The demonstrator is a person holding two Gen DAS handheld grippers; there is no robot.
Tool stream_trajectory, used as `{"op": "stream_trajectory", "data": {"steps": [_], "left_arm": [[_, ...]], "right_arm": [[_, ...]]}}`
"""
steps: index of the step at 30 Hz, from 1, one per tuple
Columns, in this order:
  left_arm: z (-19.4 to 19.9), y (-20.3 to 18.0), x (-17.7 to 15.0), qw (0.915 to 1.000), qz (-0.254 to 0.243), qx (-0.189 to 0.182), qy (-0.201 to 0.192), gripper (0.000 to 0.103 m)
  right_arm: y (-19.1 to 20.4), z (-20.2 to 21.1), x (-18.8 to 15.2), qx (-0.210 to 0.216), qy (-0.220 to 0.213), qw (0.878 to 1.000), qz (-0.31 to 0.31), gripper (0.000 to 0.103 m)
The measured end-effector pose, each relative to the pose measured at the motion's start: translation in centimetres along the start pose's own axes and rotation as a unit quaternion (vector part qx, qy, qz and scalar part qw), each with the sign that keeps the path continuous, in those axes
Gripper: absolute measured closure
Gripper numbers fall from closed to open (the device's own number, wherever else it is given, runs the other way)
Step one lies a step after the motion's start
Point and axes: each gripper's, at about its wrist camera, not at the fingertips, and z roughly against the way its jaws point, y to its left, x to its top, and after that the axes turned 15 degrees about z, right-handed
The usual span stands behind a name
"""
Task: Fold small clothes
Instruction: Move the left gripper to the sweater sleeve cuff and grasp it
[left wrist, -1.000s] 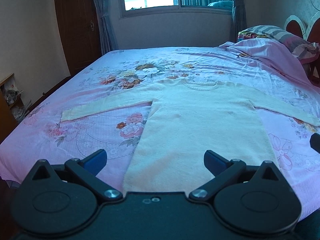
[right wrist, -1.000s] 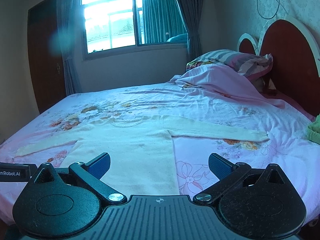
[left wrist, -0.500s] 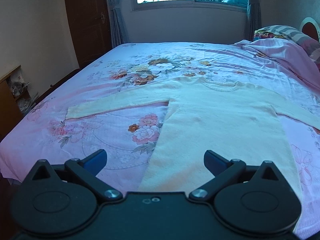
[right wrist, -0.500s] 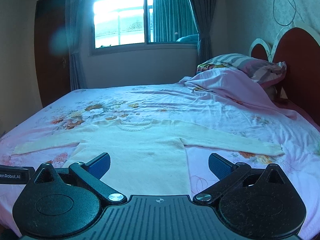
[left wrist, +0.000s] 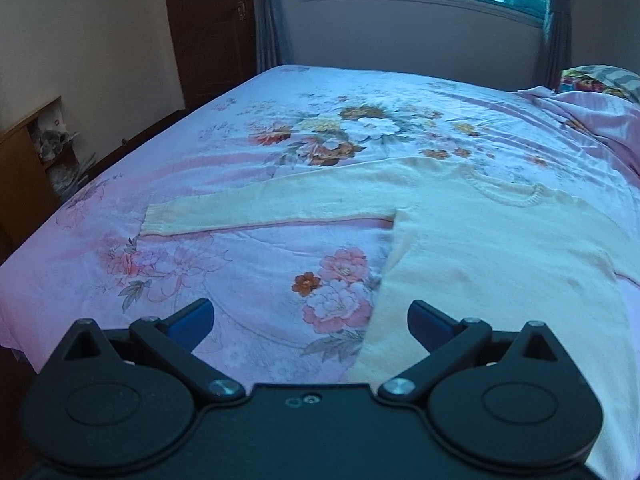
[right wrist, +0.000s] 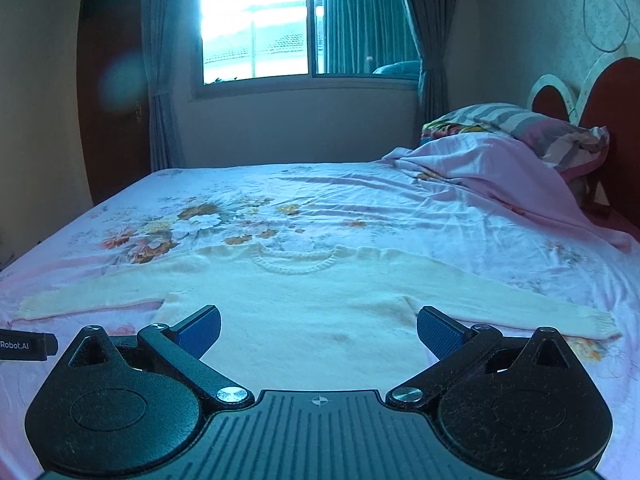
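Observation:
A cream knitted sweater [left wrist: 492,248] lies flat on the floral pink bedsheet [left wrist: 224,268], front up, both sleeves spread out sideways, collar away from me. Its left sleeve [left wrist: 256,208] reaches towards the bed's left side; the right sleeve [right wrist: 520,308] shows in the right wrist view. My left gripper [left wrist: 310,320] is open above the sheet by the sweater's left hem edge, holding nothing. Over the sweater's lower body [right wrist: 304,320] my right gripper [right wrist: 318,328] is open and empty.
A crumpled pink blanket [right wrist: 492,176] and striped pillow [right wrist: 532,128] sit by the red headboard [right wrist: 612,108] at the right. A wooden shelf [left wrist: 28,172] stands left of the bed, a dark door [left wrist: 212,28] and window [right wrist: 260,24] beyond. The left gripper's body [right wrist: 24,345] shows at the right wrist view's left edge.
The left gripper has swung left, so the sweater's left sleeve and the bed's left side now fill its view. The right gripper has shifted towards the sweater's middle. Both stay open.

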Motion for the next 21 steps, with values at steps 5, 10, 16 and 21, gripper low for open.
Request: {"op": "stream_trajectory", "data": {"steps": [5, 10, 16, 21], "left_arm": [[-3.3, 1.0, 2.0, 0.9996, 0.019, 0.003, 0.019, 0.002], [-7.0, 2.2, 3.7, 0.9978, 0.045, 0.007, 0.048, 0.002], [-11.4, 4.3, 5.8, 0.9944, 0.071, 0.036, 0.069, 0.002], [-15.0, 7.2, 7.0, 0.9861, 0.126, 0.056, 0.093, 0.006]], "right_arm": [[1.5, -4.0, 1.5, 0.012, 0.005, 1.0, 0.017, 0.0], [2.9, -7.4, 2.6, 0.017, 0.009, 1.0, 0.02, 0.0], [4.6, -11.5, 3.5, 0.031, 0.029, 0.999, 0.031, 0.0], [6.1, -14.2, 3.9, 0.047, 0.034, 0.997, 0.041, 0.0]]}}
